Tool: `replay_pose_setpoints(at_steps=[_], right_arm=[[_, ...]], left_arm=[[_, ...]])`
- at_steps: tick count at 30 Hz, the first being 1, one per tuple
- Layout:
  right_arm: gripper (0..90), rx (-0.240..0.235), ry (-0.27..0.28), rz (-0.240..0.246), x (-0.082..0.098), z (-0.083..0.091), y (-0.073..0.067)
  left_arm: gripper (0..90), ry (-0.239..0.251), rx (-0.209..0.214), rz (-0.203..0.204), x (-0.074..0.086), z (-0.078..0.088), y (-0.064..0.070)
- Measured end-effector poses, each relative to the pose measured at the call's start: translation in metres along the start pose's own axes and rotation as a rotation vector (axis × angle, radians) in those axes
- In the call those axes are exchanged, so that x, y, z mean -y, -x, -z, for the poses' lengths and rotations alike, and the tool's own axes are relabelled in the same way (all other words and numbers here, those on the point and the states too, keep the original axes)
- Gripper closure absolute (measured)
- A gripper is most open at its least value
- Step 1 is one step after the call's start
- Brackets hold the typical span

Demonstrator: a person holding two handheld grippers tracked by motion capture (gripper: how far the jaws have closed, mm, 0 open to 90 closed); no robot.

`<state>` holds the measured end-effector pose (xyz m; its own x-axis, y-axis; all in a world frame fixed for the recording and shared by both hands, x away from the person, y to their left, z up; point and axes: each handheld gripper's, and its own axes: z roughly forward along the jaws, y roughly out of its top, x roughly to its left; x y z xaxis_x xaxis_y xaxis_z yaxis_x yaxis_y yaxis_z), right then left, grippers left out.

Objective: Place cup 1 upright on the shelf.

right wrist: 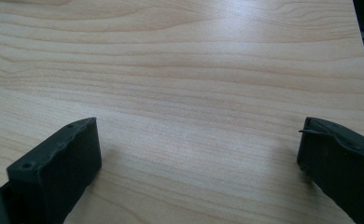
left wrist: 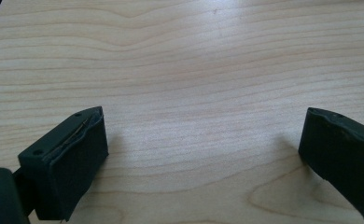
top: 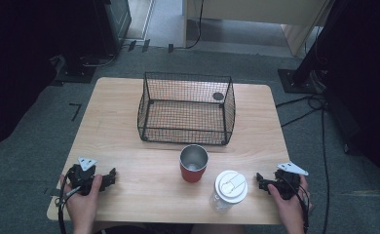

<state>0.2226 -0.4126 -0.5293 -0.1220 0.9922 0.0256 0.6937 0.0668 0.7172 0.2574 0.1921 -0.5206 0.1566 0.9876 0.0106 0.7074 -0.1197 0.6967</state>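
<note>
Wooden desk [top: 129,141]: we see a wire basket [top: 186,108] at the back, a red cup [top: 194,164] and lidded jar [top: 229,190] before it. Left tool [top: 111,176] and right tool [top: 260,181] rest at the near corners, jaws wide, empty.

— How many things are on that table [top: 129,146]?

— Three, I make it. One black wire basket [top: 186,108], one red cup [top: 193,164] with a metal inside, and one clear tumbler [top: 228,189] with a white lid.

— And the tools?

— Two grippers, a left gripper [top: 111,176] and a right gripper [top: 260,181], one in each of the person's two hands. Just the one table.
</note>
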Motion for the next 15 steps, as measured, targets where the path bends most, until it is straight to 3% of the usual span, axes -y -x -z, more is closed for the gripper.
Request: replay_pose_setpoints(at_steps=[1,6,11,15], right_arm=[[0.0,0.0,0.0,0.0,0.0,0.0,0.0],[0.0,0.0,0.0,0.0,0.0,0.0,0.0],[0.0,0.006,0.001,-0.006,-0.001,-0.001,0.002],[0.0,0.006,0.0,-0.008,-0.001,-0.001,0.002]], left_arm=[[1.8,0.001,-0.016,0.017,0.0,0.0,0.002],[1.9,0.0,-0.015,0.014,0.0,0.0,0.004],[1.8,0.004,0.001,0.003,0.003,0.003,0.007],[1.8,0.029,0.029,-0.002,0.003,0.008,0.02]])
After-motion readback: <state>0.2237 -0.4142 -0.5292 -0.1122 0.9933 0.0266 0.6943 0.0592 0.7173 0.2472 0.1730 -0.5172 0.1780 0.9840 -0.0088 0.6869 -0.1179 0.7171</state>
